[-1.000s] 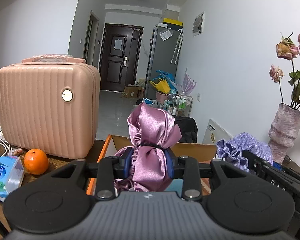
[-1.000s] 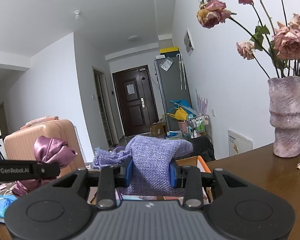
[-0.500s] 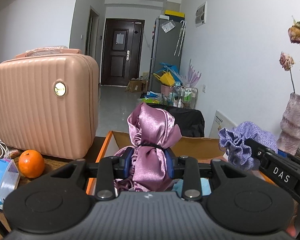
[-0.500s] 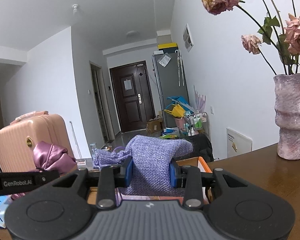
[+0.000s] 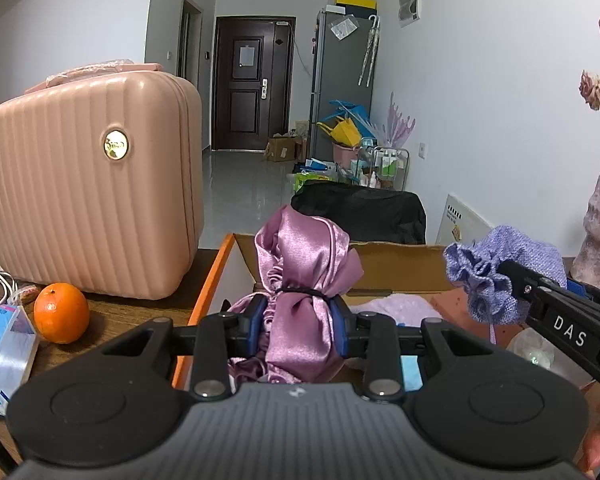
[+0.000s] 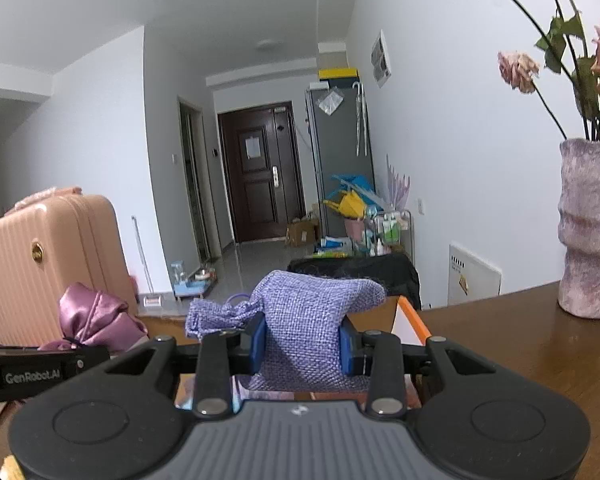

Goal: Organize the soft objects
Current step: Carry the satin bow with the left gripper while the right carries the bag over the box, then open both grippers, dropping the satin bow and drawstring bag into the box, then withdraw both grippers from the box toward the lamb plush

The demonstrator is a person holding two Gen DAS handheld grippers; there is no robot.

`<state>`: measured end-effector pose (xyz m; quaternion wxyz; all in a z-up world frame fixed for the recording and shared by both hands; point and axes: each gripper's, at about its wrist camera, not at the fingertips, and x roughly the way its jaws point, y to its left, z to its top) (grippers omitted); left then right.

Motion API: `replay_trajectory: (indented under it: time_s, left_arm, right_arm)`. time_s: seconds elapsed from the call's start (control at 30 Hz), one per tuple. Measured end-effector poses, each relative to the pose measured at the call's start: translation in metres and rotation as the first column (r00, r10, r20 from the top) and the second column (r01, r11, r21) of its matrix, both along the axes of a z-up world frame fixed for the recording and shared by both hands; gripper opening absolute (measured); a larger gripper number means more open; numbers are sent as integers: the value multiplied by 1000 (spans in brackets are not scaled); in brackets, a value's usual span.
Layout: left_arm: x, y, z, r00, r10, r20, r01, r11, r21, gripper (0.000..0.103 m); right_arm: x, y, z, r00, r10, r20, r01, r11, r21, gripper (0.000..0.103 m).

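Observation:
My left gripper is shut on a pink satin drawstring pouch, held over the left part of an open cardboard box with an orange rim. My right gripper is shut on a purple woven drawstring pouch, held over the same box. In the left wrist view the purple pouch shows at the right in the other gripper's jaws. The satin pouch appears at the left of the right wrist view. Pale soft items lie inside the box.
A pink ribbed suitcase stands left of the box on the wooden table, with an orange, a tissue pack and white cables beside it. A pink vase with dried roses stands at the right. A fingertip shows low right.
Both grippers have moved forward and a little down with their pouches. The box and suitcase look nearer and the satin pouch sits lower against the box. Both grips are unchanged.

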<state>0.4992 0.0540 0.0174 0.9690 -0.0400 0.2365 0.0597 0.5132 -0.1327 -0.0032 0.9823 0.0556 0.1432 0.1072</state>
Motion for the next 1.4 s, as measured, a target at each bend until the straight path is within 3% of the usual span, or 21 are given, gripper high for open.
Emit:
replay_trajectory:
  time_s: [0.27, 0.37, 0.43, 0.47, 0.53, 0.67, 0.73, 1.4]
  left_arm:
    - [-3, 0, 0, 1000, 16, 6, -16, 1000, 24, 38]
    - [-6, 0, 2, 999, 36, 21, -36, 999, 31, 57]
    - [-7, 0, 2, 997, 68, 29, -69, 997, 43, 85]
    - [-7, 0, 2, 996, 85, 32, -87, 995, 51, 90]
    - [-8, 1, 1, 993, 115, 38, -117, 991, 60, 102]
    - [-6, 4, 1, 991, 130, 28, -131, 990, 54, 103]
    - [-5, 5, 1, 991, 134, 24, -135, 989, 52, 103]
    - [-23, 15, 6, 990, 138, 42, -139, 990, 19, 103]
  right_arm:
    - [3, -3, -5, 999, -14, -44, 13, 999, -36, 43]
    - [5, -4, -8, 997, -16, -71, 13, 999, -45, 52]
    - [6, -5, -9, 997, -14, -82, 10, 999, -48, 59]
    - [5, -5, -9, 996, -11, -86, 7, 999, -48, 63]
    - [4, -7, -9, 996, -16, -84, 12, 999, -48, 88]
    - [3, -14, -10, 996, -29, -81, 27, 999, -18, 94]
    - [4, -17, -11, 995, -33, -89, 33, 999, -1, 103]
    - [-16, -17, -5, 999, 6, -51, -8, 999, -38, 103]
